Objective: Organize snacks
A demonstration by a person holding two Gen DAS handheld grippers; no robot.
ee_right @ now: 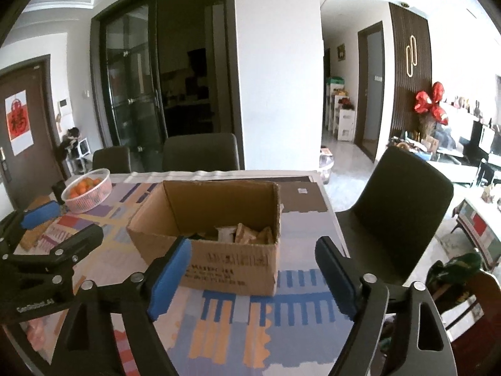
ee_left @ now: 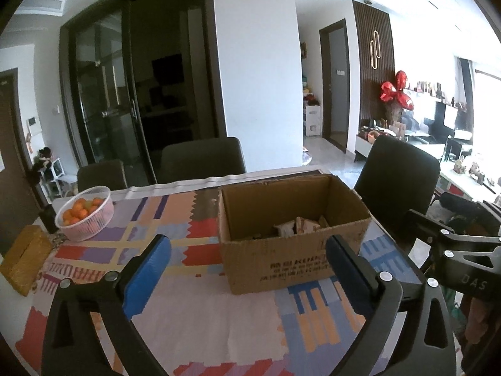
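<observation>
Blue-padded jaws of the left gripper fill the lower part of the left wrist view, spread wide w/ nothing between them and touching nothing; they frame the near wall of the cardboard box at centre frame. Right gripper sits the same way at the bottom of the right wrist view: jaws well apart, empty, box seen through the gap. Each claw also shows at the edge of the other's view, right one at lower right of the left view, left one at lower left of the right view.

Surface: table covered by a patchwork-print tablecloth in red, orange, blue, lilac & cream. Pink mesh basket of small orange fruit stands at left, well apart from the box; a yellow woven box lies at the far left edge. Dark chairs line the far side, another chair at right.

Room: dark glass sliding doors upper left, white pillar at centre, doorway and slatted wall panel to the right, red foil balloons beside it.

Box is open-topped, flaps off or folded out of sight, dark print on its near wall. Snack packets, pale and tan wrappers, lie in a loose heap on its floor; details too small to read.
</observation>
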